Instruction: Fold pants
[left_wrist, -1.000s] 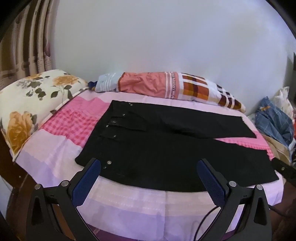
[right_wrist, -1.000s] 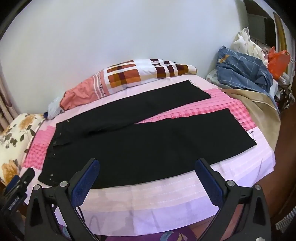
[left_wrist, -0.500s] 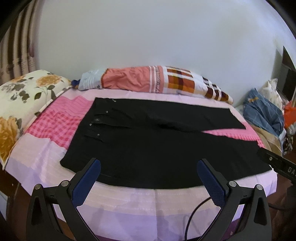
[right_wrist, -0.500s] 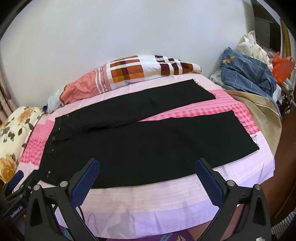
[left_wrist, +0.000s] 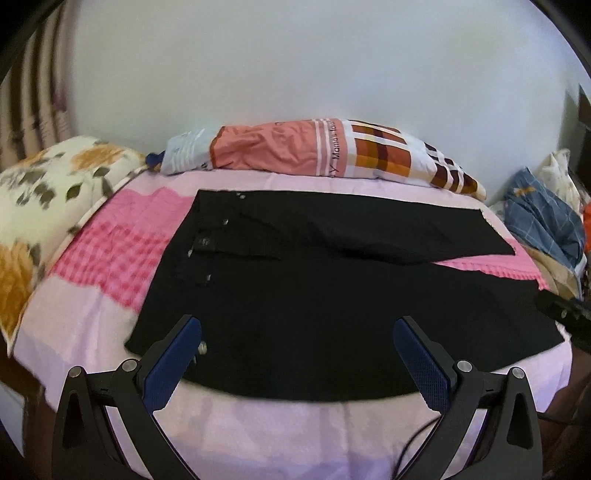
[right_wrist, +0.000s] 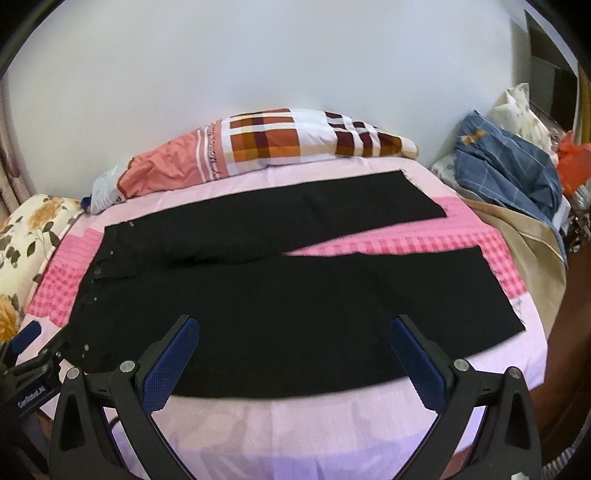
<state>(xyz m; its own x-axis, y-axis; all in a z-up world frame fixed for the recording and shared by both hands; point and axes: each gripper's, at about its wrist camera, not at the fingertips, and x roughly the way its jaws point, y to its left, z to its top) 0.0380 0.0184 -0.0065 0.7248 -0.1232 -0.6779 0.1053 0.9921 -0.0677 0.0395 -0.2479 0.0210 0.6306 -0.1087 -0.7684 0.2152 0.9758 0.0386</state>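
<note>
Left wrist view: the black pants (left_wrist: 332, 295) lie spread flat across the middle of the frame on a bed (left_wrist: 258, 435) covered with a pale lilac sheet that has pink checked bands. The waistband sits at centre left, with small metal buttons and rivets glinting along it, and the two legs run toward the right, parting into a narrow V where a pink strip of sheet shows between them. The cloth looks smooth, with a few shallow creases near the crotch. The left gripper (left_wrist: 297, 334) fills the lower part of the frame, its blue-padded fingers spread wide with nothing between them, hanging over the near edge of the pants. A floral pillow (left_wrist: 44, 206) is at left, a patchwork pillow (left_wrist: 325, 151) lies along the wall at upper centre, and the other tool's dark tip pokes in at the right edge. Right wrist view: the pants (right_wrist: 295, 306) again cover the centre, waistband at left and frayed hems at right, the far leg angled toward the upper right. The right gripper (right_wrist: 295, 332) stands wide apart and empty at the bottom, over the near leg. Blue checked cloth (right_wrist: 509, 173) is heaped at upper right.
</note>
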